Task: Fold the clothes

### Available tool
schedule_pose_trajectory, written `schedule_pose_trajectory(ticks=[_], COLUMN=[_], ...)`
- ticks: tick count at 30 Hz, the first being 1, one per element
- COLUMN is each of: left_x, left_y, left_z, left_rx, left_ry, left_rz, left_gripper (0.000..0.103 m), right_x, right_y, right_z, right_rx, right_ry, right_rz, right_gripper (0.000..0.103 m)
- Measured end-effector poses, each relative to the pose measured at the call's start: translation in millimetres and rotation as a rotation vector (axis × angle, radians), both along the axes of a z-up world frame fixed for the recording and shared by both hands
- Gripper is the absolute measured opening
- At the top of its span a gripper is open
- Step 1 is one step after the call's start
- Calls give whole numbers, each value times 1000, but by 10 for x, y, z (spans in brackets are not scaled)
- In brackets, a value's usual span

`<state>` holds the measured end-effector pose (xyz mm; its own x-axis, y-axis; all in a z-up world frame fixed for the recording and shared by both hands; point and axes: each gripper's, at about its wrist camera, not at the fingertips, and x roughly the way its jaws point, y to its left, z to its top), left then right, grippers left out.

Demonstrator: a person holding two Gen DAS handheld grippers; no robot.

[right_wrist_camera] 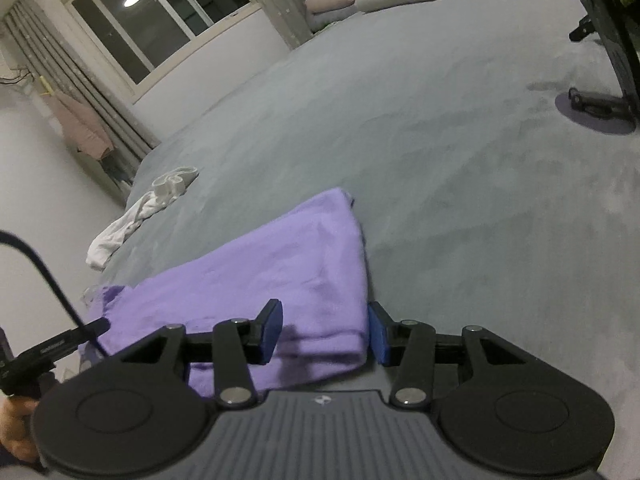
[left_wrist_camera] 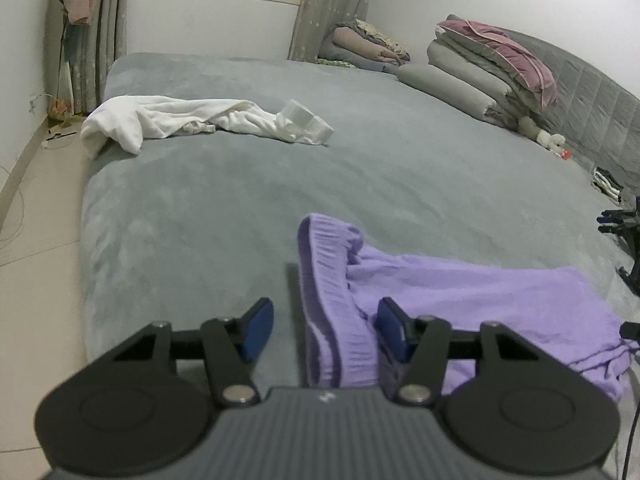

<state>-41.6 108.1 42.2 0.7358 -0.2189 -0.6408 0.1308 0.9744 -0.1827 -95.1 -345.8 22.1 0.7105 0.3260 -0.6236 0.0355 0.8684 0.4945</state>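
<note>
The lilac knitted garment lies on the grey plush bed, ribbed waistband between the left gripper's released jaws, the right gripper likewise straddling the folded edge unclenched, apparently ready to pinch.

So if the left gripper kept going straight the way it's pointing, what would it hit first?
Probably the ribbed waistband of the purple knit garment, already lying between the left gripper's open fingers; beyond it, the grey plush bedcover.
</note>
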Motion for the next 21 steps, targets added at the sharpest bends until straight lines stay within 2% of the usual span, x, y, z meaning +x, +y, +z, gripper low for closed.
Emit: schedule_pose_trajectory(ticks=[1, 2, 3, 4, 5, 10, 12, 15, 16, 18, 21], left_x=[-7, -10, -11, -11, -12, -4, -39, -39, -29, 5, 6], left_y=[-1, 2, 6, 11, 15, 97, 127, 138, 135, 137, 182], left_z=[-2, -8, -15, -22, -30, -20, 44, 75, 58, 4, 38], left_rx=[0, -5, -12, -19, -27, -69, -69, -70, -65, -62, -72], left_ry=[0, 4, 8, 13, 17, 29, 9, 6, 18, 42, 32], left_rz=[2, 6, 10, 15, 20, 37, 40, 10, 12, 27, 47], left_gripper=[53, 52, 49, 36, 25, 20, 11, 13, 18, 19, 28], right_x=[-7, -16, -22, -18, -12, -35, -90, -150, -150, -112, -58], right_y=[-5, -7, -1, 12, 33, 115, 78, 73, 84, 101, 117], right_z=[-9, -20, -33, -46, -49, 73, 164, 251, 249, 197, 126], right_rx=[9, 13, 8, -1, -11, -57, -62, -92, -104, -116, -125], right_ry=[-2, -3, -2, 2, 1, -44, -72, -97, -95, -69, -35], right_rz=[-2, -4, -7, -10, -10, -4, -15, -17, -13, -10, -6], right_gripper=[43, 35, 21, 14, 13, 10, 9, 9, 9, 9, 12])
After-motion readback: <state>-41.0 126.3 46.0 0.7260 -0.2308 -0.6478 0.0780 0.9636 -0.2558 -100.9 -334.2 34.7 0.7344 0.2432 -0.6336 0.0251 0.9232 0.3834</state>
